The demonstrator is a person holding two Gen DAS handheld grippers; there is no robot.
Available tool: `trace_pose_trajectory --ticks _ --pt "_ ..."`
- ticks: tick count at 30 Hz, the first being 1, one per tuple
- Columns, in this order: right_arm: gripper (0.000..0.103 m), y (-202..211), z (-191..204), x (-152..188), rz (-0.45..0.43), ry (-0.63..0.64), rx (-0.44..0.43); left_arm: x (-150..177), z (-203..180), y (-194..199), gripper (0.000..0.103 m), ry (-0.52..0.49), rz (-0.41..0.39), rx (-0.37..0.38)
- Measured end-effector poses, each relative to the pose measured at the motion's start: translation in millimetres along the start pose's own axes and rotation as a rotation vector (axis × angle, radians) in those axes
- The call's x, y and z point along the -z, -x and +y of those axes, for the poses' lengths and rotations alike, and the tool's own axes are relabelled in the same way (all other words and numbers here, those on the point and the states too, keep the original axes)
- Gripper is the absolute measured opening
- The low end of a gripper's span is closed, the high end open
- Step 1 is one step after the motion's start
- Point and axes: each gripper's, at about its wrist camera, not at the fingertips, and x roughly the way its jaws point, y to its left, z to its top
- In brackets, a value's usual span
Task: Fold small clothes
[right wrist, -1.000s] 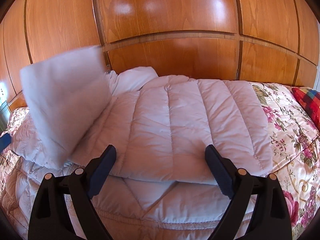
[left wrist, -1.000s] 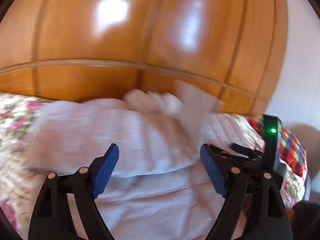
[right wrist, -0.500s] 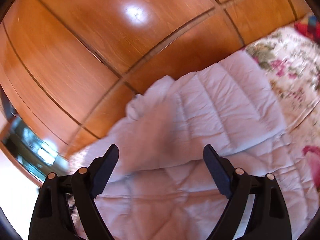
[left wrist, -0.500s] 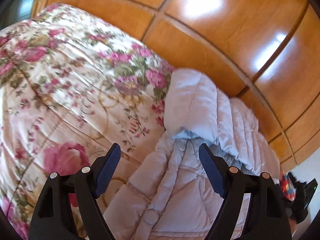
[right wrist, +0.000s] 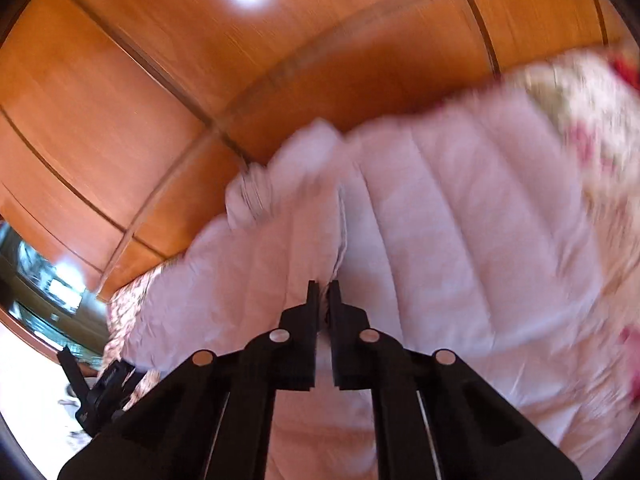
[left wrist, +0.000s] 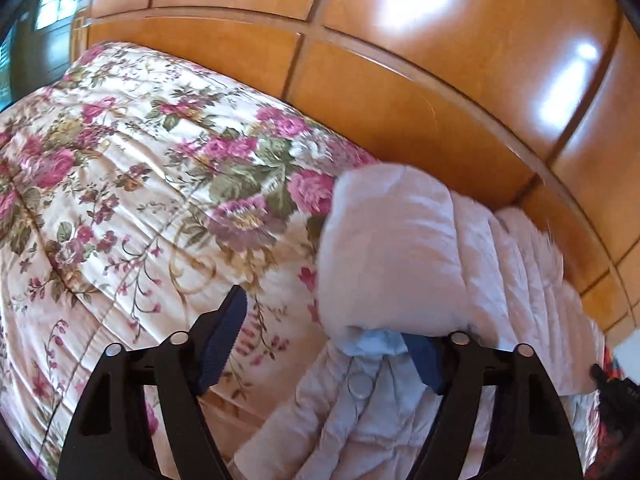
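Note:
A pale lilac quilted jacket (left wrist: 392, 248) lies folded on the floral bedspread (left wrist: 132, 200), its puffy fold at the right of the left wrist view. My left gripper (left wrist: 326, 320) hovers at that fold with its jaws closing. Its right finger (left wrist: 426, 364) is tucked under the fold's edge and its left finger (left wrist: 224, 336) stands over the bedspread; the pads do not press on cloth. In the blurred right wrist view the jacket (right wrist: 460, 220) fills the middle. My right gripper (right wrist: 324, 292) is shut there on a raised seam of the jacket.
A glossy wooden panelled wall (left wrist: 400, 60) runs behind the bed. A dark window (left wrist: 48, 12) shows at the far left. The other gripper shows at the edge of each view (left wrist: 612, 392) (right wrist: 100, 392). A red cushion (right wrist: 628, 68) lies at the far right.
The right gripper has gone from wide open to shut on the jacket and has lifted. The left gripper has swung in to the jacket's fold, jaws a little narrower.

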Motion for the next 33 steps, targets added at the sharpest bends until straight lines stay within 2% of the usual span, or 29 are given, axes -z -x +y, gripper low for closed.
trace_pose_trajectory --ticks 2,3,5,8,10,14,17,19,20,21,22,23,25,26,27,30,31,33 --pt "0.003 10 10 -9 -0.060 0.071 0.055 0 -1 -1 0.074 -0.011 -0.002 -0.026" --pt "0.003 9 13 -12 -0.073 0.114 0.102 2 -2 -2 0.074 -0.015 -0.003 -0.013" --pt "0.003 -3 6 -7 -0.057 0.147 0.171 8 -5 -5 0.074 -0.040 0.003 0.008" --pt "0.003 -28 -20 12 0.011 0.107 0.222 16 -7 -16 0.074 -0.074 0.013 -0.029" --pt "0.003 -37 -35 28 0.024 0.083 0.225 20 0 -31 0.074 -0.043 0.068 -0.036" --pt "0.003 -39 -41 43 -0.011 0.096 0.230 22 -2 -32 0.074 -0.061 0.056 -0.046" --pt "0.005 -39 -42 45 -0.014 0.095 0.227 26 0 -21 0.074 -0.058 0.069 -0.017" --pt "0.010 -36 -40 44 -0.011 0.103 0.239 31 3 -5 0.074 -0.043 0.083 0.005" --pt "0.024 -31 -40 42 -0.021 0.113 0.253 33 6 3 0.074 -0.031 0.079 0.010" --pt "0.051 -21 -39 42 -0.044 0.125 0.271 35 9 14 0.074 -0.018 0.060 0.020" --pt "0.062 -8 -32 41 -0.091 0.138 0.267 36 13 29 0.074 -0.010 0.028 0.033" --pt "0.064 5 -24 42 -0.141 0.164 0.242 35 16 40 0.074 -0.009 0.003 0.034" --pt "0.059 15 -5 43 -0.181 0.255 0.232 29 17 63 0.074 -0.009 -0.088 0.032" --pt "0.053 16 6 43 -0.185 0.305 0.229 24 14 68 0.073 -0.013 -0.118 0.025" --pt "0.051 13 17 42 -0.180 0.346 0.223 16 8 70 0.073 -0.023 -0.140 0.020" --pt "0.044 -8 39 34 -0.109 0.395 0.193 -6 -23 62 0.072 -0.084 -0.177 0.032" --pt "0.043 -17 43 32 -0.088 0.403 0.198 -14 -40 53 0.072 -0.133 -0.176 0.037" --pt "0.040 -33 47 30 -0.056 0.416 0.217 -23 -65 30 0.071 -0.222 -0.127 0.043"
